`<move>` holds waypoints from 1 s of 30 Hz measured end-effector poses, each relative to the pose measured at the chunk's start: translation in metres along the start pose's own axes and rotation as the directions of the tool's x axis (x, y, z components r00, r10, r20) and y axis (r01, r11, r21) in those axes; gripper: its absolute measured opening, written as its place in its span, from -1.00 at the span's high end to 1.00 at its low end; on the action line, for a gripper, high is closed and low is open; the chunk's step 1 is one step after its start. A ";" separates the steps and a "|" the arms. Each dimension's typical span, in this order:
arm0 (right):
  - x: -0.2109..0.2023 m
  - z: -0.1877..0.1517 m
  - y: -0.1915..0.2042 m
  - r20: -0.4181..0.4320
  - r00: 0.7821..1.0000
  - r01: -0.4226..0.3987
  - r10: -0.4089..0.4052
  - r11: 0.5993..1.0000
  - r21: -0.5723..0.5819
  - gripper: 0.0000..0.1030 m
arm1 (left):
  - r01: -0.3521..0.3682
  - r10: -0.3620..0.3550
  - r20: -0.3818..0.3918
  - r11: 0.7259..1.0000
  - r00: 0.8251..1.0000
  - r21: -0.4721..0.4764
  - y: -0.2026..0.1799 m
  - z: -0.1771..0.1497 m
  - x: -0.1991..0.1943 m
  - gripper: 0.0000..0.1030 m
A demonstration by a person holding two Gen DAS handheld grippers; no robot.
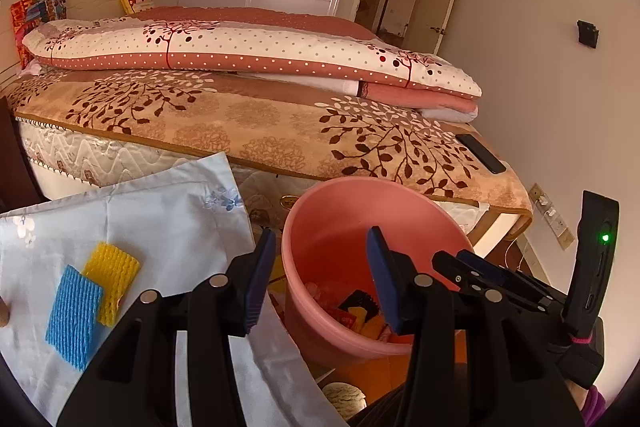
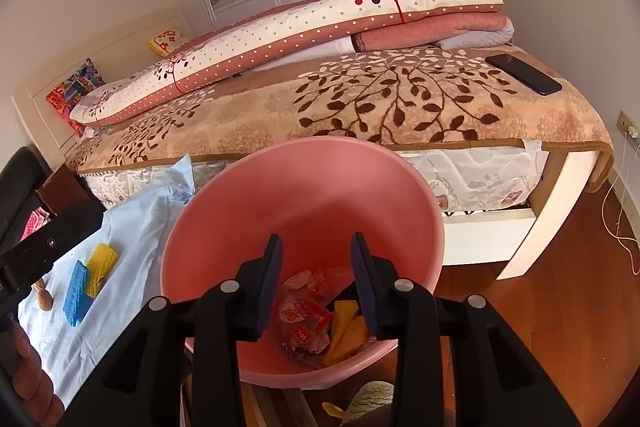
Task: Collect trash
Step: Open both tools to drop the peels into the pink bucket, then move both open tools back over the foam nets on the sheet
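Observation:
A pink bucket (image 1: 304,227) (image 2: 224,195) stands beside the bed and holds crumpled wrappers (image 2: 304,319) and yellow foam pieces (image 2: 344,327). My left gripper (image 1: 321,239) is open and straddles the bucket's left rim, one finger outside and one inside, with nothing gripped. My right gripper (image 2: 316,239) is open above the bucket's mouth, and nothing is between its pads. On a pale blue cloth (image 1: 160,219) (image 2: 132,227) to the left lie a blue foam net (image 1: 74,311) (image 2: 76,291) and a yellow foam net (image 1: 112,275) (image 2: 100,267). A peanut (image 2: 43,297) lies next to them.
A bed (image 1: 260,123) (image 2: 360,99) with folded quilts fills the background, and a black phone (image 1: 482,153) (image 2: 524,73) lies on its corner. A white charger cable (image 2: 620,227) trails over the wooden floor at the right. A beige crumpled object (image 2: 372,399) lies below the bucket.

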State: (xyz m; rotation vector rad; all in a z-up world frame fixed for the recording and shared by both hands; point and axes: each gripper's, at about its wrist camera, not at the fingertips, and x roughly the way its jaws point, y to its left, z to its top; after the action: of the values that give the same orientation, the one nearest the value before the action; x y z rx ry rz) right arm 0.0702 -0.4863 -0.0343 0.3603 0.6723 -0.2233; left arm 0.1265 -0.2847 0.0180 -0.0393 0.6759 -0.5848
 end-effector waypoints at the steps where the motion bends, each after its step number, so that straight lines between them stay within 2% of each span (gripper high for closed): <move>1: -0.001 0.000 0.001 0.001 1.000 -0.003 0.003 1.000 0.000 0.32 | -0.002 0.002 -0.001 1.000 1.000 -0.002 0.001 -0.001 -0.002 0.07; 15: -0.023 -0.010 0.040 0.001 0.997 -0.072 0.072 0.996 -0.052 0.30 | -0.053 0.053 0.034 0.998 0.998 -0.023 0.025 -0.010 -0.041 0.07; 30: -0.036 -0.037 0.111 -0.049 0.985 -0.170 0.164 0.970 -0.174 0.30 | -0.176 0.181 0.037 0.979 0.983 -0.103 0.094 -0.036 -0.092 0.07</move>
State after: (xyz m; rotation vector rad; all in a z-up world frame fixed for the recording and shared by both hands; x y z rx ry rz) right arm 0.0568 -0.3673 -0.0101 0.2481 0.6861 0.0033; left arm 0.0935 -0.1526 0.0222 -0.0838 0.6555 -0.3764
